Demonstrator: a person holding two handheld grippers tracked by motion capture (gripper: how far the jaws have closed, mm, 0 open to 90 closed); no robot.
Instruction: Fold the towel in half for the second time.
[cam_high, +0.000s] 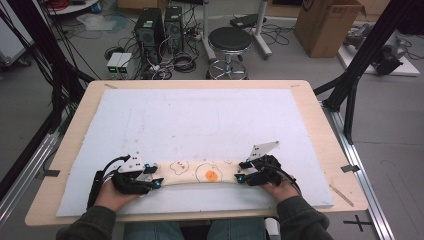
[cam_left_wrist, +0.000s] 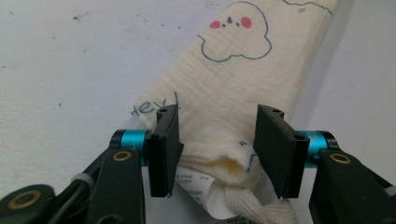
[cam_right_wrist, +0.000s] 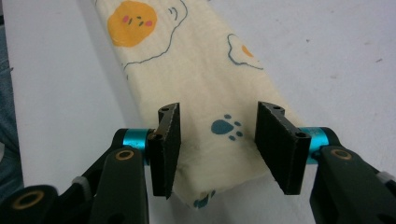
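Note:
A cream cloth (cam_high: 200, 172) printed with fried eggs, a cloud and paw prints lies folded into a long narrow strip near the front of the white board (cam_high: 200, 115). My left gripper (cam_high: 156, 180) is at its left end and is open. In the left gripper view the jaws of the left gripper (cam_left_wrist: 218, 114) straddle the cloth (cam_left_wrist: 224, 74) end, where a white care label (cam_left_wrist: 196, 179) and a woven loop (cam_left_wrist: 247, 205) stick out. My right gripper (cam_high: 241, 172) is open at the right end. The right gripper (cam_right_wrist: 219, 109) has its jaws on either side of the cloth (cam_right_wrist: 187, 60), just by a blue paw print.
The board covers most of a wooden table (cam_high: 320, 125). A thin wooden stick (cam_high: 341, 195) lies near the table's right front corner. Beyond the table, on the floor, are a black stool (cam_high: 230, 40), computer towers (cam_high: 150, 30), cables and a cardboard box (cam_high: 325, 25).

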